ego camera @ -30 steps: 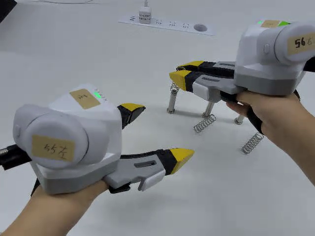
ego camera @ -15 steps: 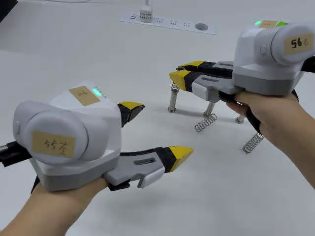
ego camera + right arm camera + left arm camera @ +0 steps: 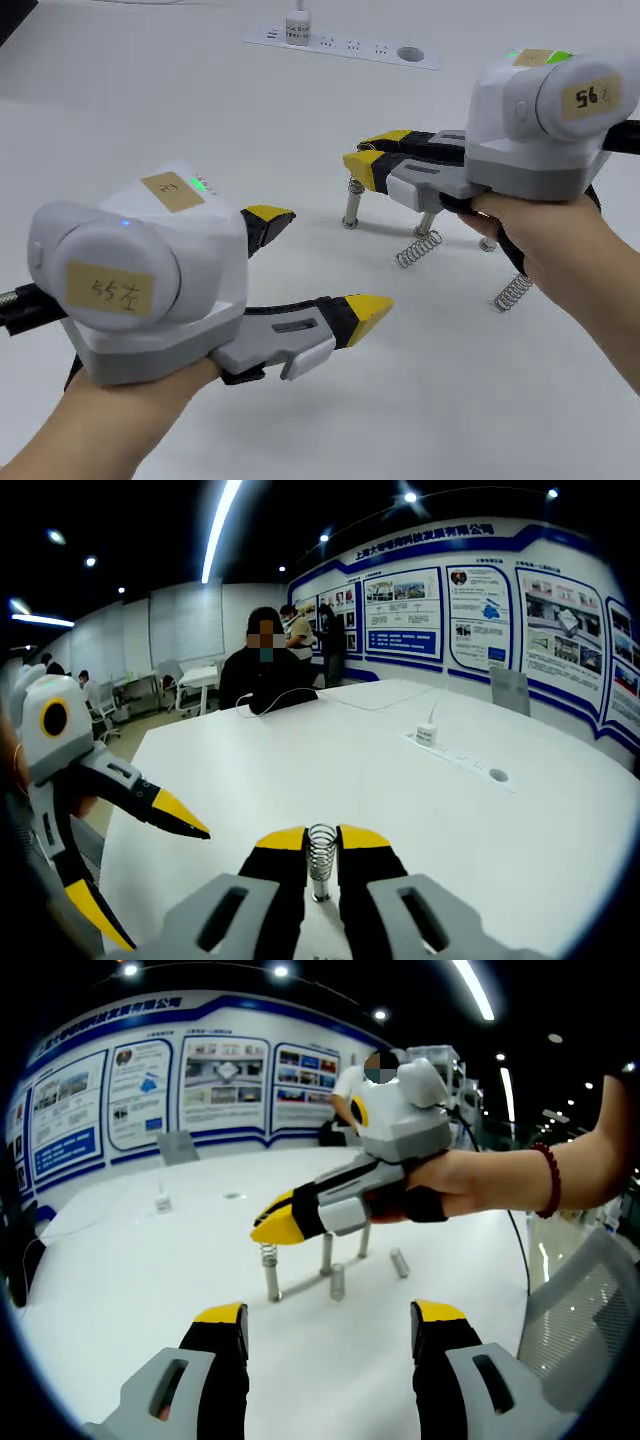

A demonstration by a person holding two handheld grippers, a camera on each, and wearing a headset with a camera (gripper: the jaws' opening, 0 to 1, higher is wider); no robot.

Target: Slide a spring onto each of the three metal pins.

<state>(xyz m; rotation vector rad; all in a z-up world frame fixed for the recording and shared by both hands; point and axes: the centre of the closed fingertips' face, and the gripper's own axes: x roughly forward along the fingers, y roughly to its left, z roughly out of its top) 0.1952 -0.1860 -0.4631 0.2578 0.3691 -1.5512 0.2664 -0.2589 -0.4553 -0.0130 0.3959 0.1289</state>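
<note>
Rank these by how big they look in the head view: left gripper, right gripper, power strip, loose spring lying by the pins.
1. left gripper, though it is nearest the camera, which inflates it
2. right gripper
3. power strip, far off at the back
4. loose spring

The right tool [image 3: 368, 150] has come down a little toward the counter [image 3: 180, 120], so its yellow tips now sit closer to the foot of the left-most pin [image 3: 351, 208]. Less of the spring [image 3: 355, 186] it pinches now shows below the tips. The tool's grey body has also swung slightly leftward in the head view.
</note>
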